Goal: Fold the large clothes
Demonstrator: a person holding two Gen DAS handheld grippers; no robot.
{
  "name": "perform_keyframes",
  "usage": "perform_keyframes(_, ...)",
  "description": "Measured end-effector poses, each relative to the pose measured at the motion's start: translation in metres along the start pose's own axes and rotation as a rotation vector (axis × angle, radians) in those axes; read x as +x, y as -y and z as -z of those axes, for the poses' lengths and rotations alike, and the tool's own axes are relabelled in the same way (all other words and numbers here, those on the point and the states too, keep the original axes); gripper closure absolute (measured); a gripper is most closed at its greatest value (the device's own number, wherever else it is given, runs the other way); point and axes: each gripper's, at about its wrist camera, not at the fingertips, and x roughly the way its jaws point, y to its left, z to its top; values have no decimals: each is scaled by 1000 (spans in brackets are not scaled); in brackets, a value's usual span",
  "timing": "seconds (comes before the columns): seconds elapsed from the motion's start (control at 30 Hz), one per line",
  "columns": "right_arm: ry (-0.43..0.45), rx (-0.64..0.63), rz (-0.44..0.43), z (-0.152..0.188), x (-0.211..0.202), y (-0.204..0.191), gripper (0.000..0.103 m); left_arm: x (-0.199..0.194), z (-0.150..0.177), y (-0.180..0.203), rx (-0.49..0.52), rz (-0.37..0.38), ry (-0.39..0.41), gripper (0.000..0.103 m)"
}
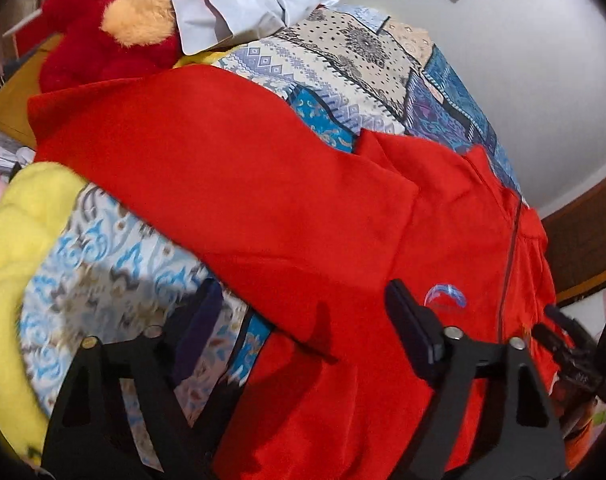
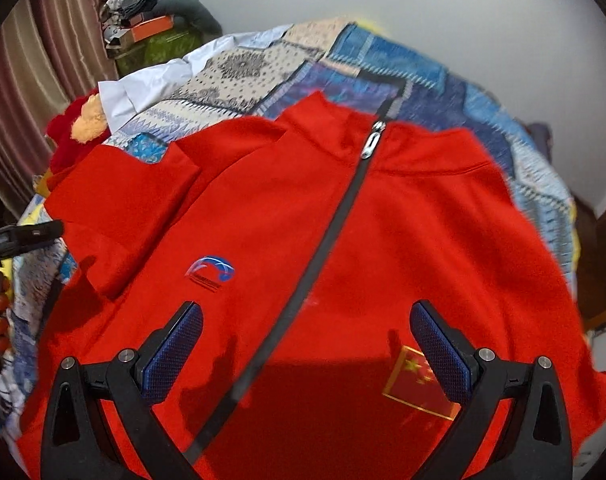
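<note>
Red fleece fills the middle of both views: one zip-up jacket lies front-up on the patterned bedspread, zipper closed, one sleeve already crossed over the chest, which I judge is a first fold. I count two chest badges. My left gripper and right gripper both hover spread wide above the cloth, grasping nothing. One red plush toy sits upper left.
</note>
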Motion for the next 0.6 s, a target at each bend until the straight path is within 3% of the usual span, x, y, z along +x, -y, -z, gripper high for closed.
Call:
perform_keyframes(0.17,10,59,-117,-8,-3,1,0,14,-21,0,-6,-41,8,42)
perform_keyframes(0.3,17,93,-150,-7,-13,7,0,24,-38,1,7,-176,24,81)
perform_keyframes(0.37,17,102,-147,-5,-17,11,0,27,-44,1,16,-203,21,87)
perform_keyframes(0.4,17,106,-136,-2,-21,15,0,27,-47,4,28,-220,26,94)
perform_keyframes(0.5,26,108,-101,5,-30,27,0,14,-52,25,127,-283,85,98)
perform_keyframes(0.6,35,115,-70,10,-41,41,0,-11,-55,53,205,-282,165,99)
